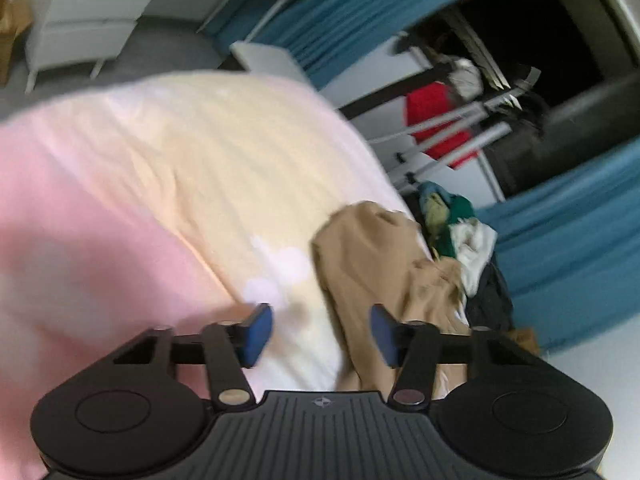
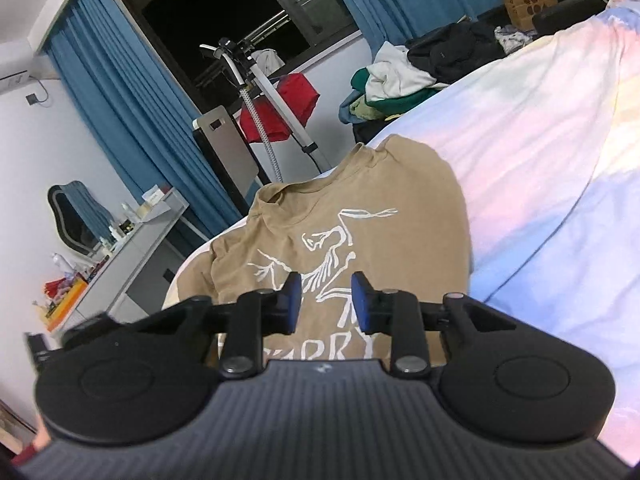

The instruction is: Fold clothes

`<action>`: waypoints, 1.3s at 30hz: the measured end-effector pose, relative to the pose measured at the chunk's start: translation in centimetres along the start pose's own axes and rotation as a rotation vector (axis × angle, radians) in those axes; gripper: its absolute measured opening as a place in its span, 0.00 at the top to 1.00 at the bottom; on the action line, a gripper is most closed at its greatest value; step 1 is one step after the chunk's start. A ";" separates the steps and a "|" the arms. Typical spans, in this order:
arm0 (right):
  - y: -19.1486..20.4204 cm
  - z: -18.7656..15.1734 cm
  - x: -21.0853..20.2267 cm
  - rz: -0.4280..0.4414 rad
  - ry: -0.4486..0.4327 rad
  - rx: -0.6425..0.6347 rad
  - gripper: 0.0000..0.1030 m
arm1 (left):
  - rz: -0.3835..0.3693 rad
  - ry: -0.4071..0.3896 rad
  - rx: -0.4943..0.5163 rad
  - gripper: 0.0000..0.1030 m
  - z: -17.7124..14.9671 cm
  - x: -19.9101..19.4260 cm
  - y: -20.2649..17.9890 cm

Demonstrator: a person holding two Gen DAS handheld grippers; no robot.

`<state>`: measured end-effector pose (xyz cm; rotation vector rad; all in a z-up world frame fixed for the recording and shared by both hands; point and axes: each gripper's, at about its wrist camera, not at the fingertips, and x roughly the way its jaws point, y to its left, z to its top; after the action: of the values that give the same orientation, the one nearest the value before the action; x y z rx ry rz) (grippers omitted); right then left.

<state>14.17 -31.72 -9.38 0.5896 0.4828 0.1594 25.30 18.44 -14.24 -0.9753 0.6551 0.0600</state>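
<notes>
Under the left wrist camera, the left tongs [image 1: 320,330] stand wide open with nothing between their blue pads [image 1: 258,334]; below them spreads a bed [image 1: 140,200] with a pastel cover in pink, cream and white, blurred in this view; a tan T-shirt [image 1: 376,264] lies rumpled along the bed's right edge, one fold running just behind the right-hand pad, though I cannot tell whether it touches; beyond the shirt a pile of clothes [image 1: 460,236] in green, white and dark cloth sits beside the bed, with a red garment [image 1: 432,112] hanging on a metal rack farther back and blue curtains [image 1: 568,248] to the side. From the right wrist camera, the right tongs [image 2: 326,300] are partly open, gripping nothing, held over the lower half of the tan T-shirt [image 2: 420,216]; the shirt lies fairly flat at the bed's [image 2: 540,160] near corner, collar pointing away, a white skeletal bird print and white lettering across its chest, one sleeve bunched at the left; the pile of clothes [image 2: 396,80] sits past the bed's far edge, and a grey surface [image 2: 140,248] crowded with bottles stands at the left.
</notes>
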 end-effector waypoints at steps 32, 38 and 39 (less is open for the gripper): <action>-1.8 -0.8 5.7 -0.047 0.071 0.037 0.70 | 0.376 -0.134 0.610 0.75 3.9 7.5 -12.2; -1.3 -0.5 4.9 -0.046 0.050 0.009 0.70 | 0.256 0.033 0.603 0.65 -0.5 -0.7 -9.8; -1.3 -0.4 4.6 -0.049 0.042 0.006 0.70 | 0.246 0.072 0.607 0.64 -1.6 -2.3 -9.3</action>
<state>17.97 -31.29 -12.19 0.5810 0.5385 0.1236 25.78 12.39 -6.61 -0.3113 0.7959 0.0394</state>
